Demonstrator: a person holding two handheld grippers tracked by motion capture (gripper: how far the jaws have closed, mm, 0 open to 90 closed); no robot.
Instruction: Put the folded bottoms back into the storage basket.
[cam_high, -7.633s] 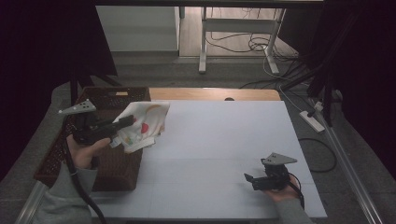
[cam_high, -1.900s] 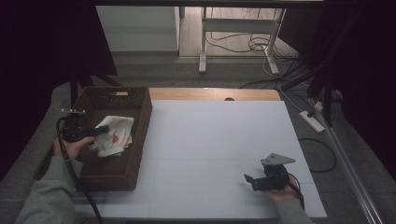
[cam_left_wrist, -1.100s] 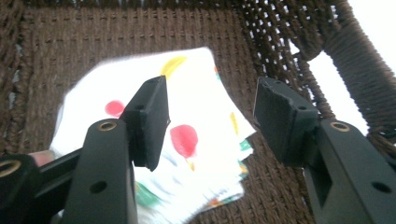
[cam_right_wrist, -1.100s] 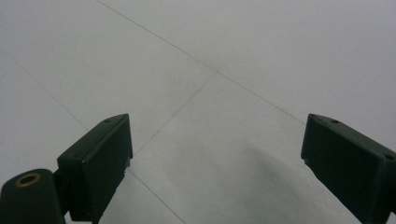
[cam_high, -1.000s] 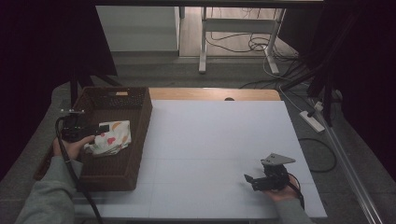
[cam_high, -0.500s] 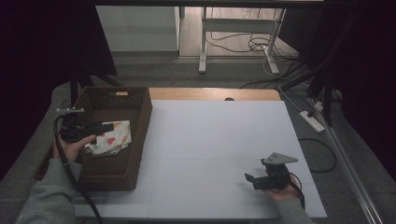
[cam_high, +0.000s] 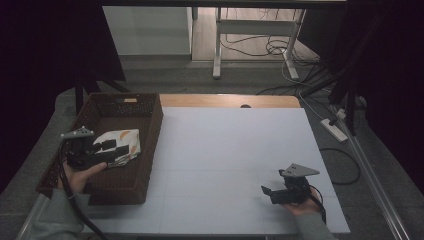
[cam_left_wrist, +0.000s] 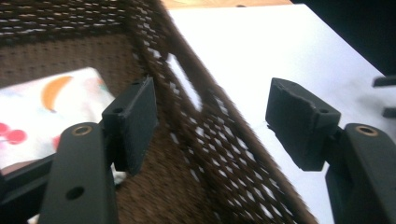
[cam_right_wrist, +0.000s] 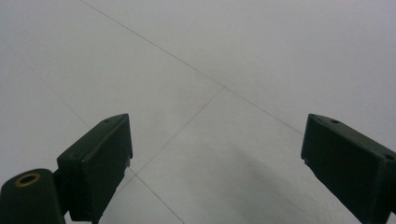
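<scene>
Two grippers in play, one busy. Left gripper over the brown wicker basket, jaws just opening and now standing wide with nothing pinched between them; in the left gripper view only the basket wall and white tabletop showing in the gap. Printed cloth dropped inside the basket, lying loose on its floor at the near-left part, just beside and partly under the jaws, no longer lifted above the rim as several seconds ago. Compared with a second back, left hand pulled up and away slightly, cloth settled lower and flatter. Meaning, as a judgement: placing step looks done, release complete, retreat under way; nothing else loose on the table to collect. Right gripper parked on the white table near the front right edge, same spot as before, jaws spread wide and empty, plain tabletop between them in the right gripper view. Materials: basket of dark woven strands, open lattice near the rim with a handle slot, stiff rectangular shape; cloth soft, thin, crumpled, white with orange crescent and red dots; tabletop smooth, matte, faint seam lines; jaw pads black, blocky, hard-looking, one slightly chipped on its top edge.
</scene>
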